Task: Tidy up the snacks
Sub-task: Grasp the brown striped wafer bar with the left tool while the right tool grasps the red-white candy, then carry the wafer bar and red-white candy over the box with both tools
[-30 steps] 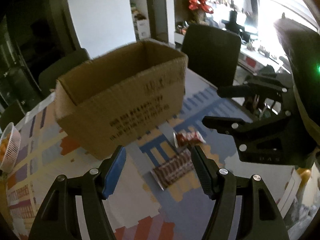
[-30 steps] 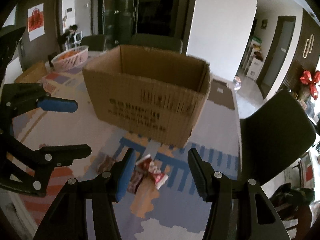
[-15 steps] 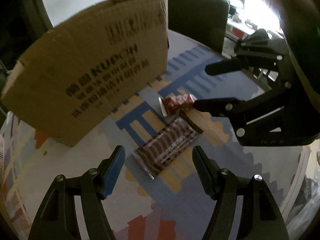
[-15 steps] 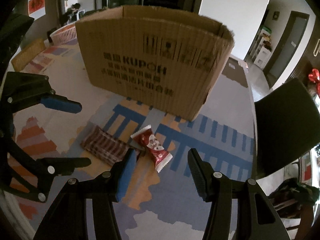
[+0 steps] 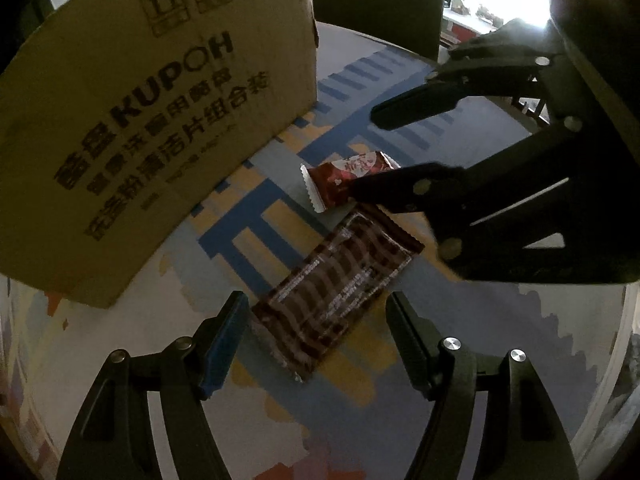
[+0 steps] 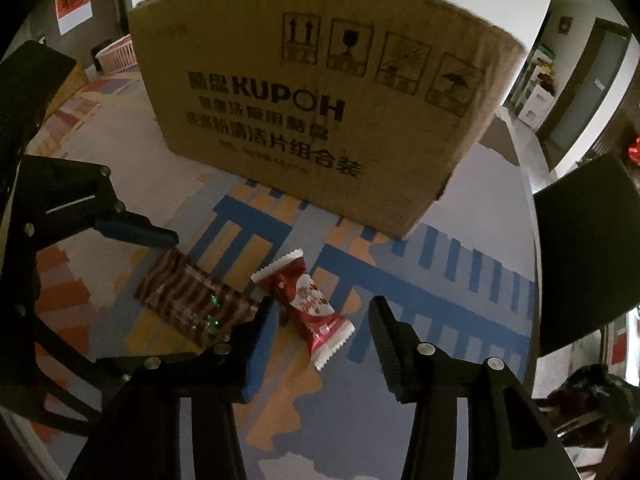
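A dark brown striped snack packet (image 5: 336,296) lies flat on the patterned tablecloth, and my open left gripper (image 5: 318,340) sits low with its near end between the jaws. A small red and white snack packet (image 5: 344,178) lies just beyond it. My open right gripper (image 6: 320,340) straddles the red packet (image 6: 308,300), the brown packet (image 6: 188,296) touching its left finger. The right gripper (image 5: 360,152) also shows in the left wrist view. A large open cardboard box (image 6: 320,120) stands behind both packets.
A dark chair (image 6: 588,248) stands at the table's right edge, another chair (image 5: 380,4) behind the table. A pink basket (image 6: 116,54) sits far left behind the box. The tablecloth (image 6: 400,420) has blue, orange and white blocks.
Both grippers have come down and forward toward the table. The brown packet now lies between the left jaws and the red packet between the right jaws. The box fills more of both views.
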{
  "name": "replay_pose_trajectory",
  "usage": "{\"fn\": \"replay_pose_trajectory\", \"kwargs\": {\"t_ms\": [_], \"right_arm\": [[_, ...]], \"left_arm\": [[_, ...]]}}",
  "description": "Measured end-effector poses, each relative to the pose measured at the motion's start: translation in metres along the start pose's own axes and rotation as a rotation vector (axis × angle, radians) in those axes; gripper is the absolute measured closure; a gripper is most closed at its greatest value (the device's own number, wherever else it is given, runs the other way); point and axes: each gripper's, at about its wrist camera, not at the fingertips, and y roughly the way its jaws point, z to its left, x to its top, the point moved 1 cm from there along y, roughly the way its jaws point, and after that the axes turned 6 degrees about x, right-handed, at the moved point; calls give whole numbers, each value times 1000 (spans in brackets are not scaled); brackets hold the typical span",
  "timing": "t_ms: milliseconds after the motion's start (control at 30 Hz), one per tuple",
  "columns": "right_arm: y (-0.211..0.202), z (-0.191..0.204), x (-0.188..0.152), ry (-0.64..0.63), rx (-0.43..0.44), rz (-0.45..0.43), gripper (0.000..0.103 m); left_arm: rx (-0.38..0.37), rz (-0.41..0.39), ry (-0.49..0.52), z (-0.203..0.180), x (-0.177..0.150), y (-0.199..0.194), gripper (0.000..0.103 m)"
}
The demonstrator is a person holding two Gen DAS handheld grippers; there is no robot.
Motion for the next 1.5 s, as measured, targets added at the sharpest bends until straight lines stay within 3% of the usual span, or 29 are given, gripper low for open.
{"fn": "replay_pose_trajectory", "kwargs": {"t_ms": [133, 333, 467, 700, 733, 833, 967, 1500], "right_arm": [[9, -2, 5, 16, 16, 7, 60], [15, -11, 2, 62, 38, 18, 78], [12, -19, -6, 98, 14, 10, 80], [-9, -27, -30, 194, -24, -30, 80], [-12, -27, -34, 209, -32, -33, 80], [-17, -24, -43, 232, -49, -43, 80], [-21, -22, -51, 263, -36, -48, 80], [-52, -1, -49, 285, 4, -134, 80]], "left_arm": [[-14, -9, -23, 2, 3, 3, 31], [-62, -19, -70, 8, 6, 7, 33], [-68, -24, -65, 6, 6, 6, 39], [-66, -31, -43, -7, 18, 12, 38], [-70, -32, -48, -8, 20, 13, 40], [-75, -48, -59, -9, 20, 11, 62], [-96, -52, -82, -13, 17, 8, 68], [-71, -174, -377, 8, 2, -39, 69]]}}
